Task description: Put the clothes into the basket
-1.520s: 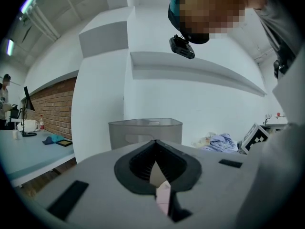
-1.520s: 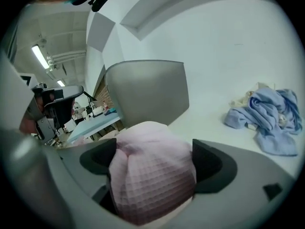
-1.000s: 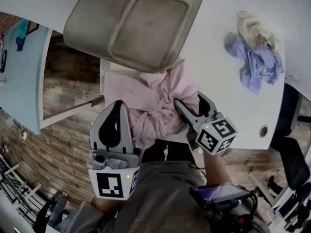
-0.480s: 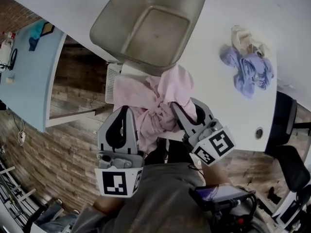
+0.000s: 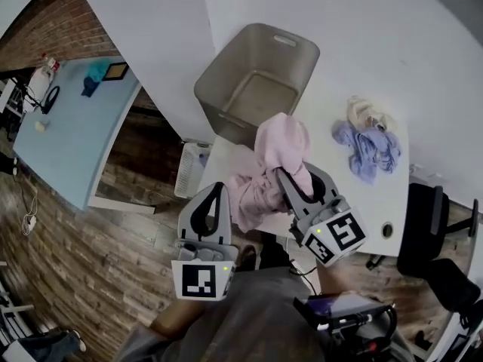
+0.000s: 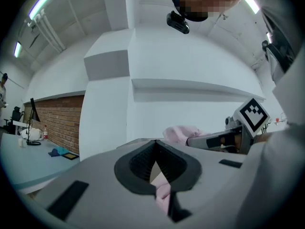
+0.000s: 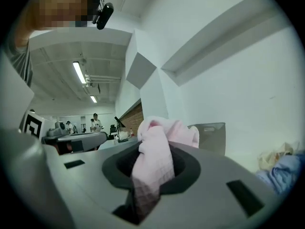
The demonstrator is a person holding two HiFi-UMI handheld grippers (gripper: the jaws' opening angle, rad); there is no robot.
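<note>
A pink garment (image 5: 272, 157) hangs lifted above the near edge of the white table (image 5: 430, 74), just in front of the empty grey basket (image 5: 226, 70). My right gripper (image 5: 299, 178) has just been closing and is shut on a thick fold of the pink garment (image 7: 152, 161), which bulges up out of its jaws. My left gripper (image 5: 214, 194) holds the garment's lower left part. In the left gripper view its jaws (image 6: 155, 182) pinch a small bit of pink cloth (image 6: 163, 195). The basket (image 7: 209, 137) stands ahead in the right gripper view.
A lavender-blue cloth (image 5: 370, 148) and a cream one (image 5: 364, 111) lie bunched on the table, right of the basket. A light blue table (image 5: 68, 134) stands at the left over a wooden floor. A black chair (image 5: 426, 228) is at the right. A white crate (image 5: 189, 173) sits under the table edge.
Both grippers have risen with the pink garment, which has come up off the table edge. The right jaws have shut on its fold. The basket now looks farther away.
</note>
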